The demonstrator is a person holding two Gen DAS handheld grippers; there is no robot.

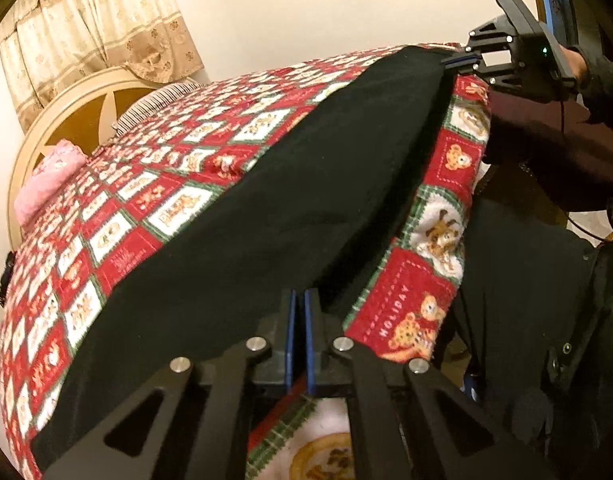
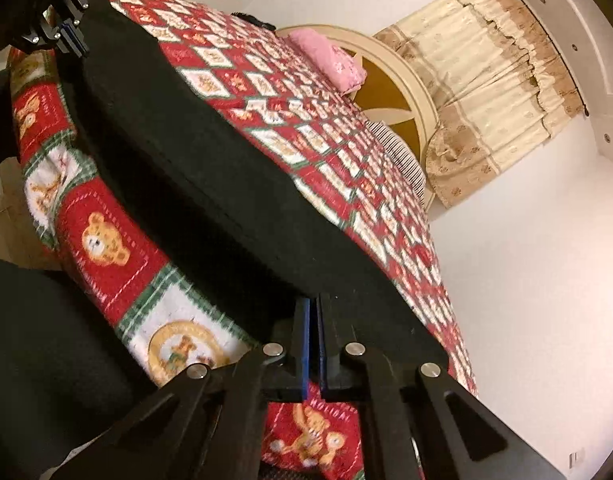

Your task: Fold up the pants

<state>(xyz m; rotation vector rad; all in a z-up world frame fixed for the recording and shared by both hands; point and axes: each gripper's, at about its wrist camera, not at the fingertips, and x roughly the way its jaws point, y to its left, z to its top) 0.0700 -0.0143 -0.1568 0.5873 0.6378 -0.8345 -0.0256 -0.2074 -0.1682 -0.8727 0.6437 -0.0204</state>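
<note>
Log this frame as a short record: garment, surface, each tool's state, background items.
garment: black pants, spread across the bed, near edge lifted
surface: red holiday teddy-bear blanket
left tool: shut on the pants' edge
right tool: shut on the pants' edge
background: pink pillow, round headboard, cream curtains

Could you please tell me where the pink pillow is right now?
The pink pillow lies at the head of the bed against the round headboard, far left in the left wrist view, beyond the black pants on the teddy-bear blanket.
</note>
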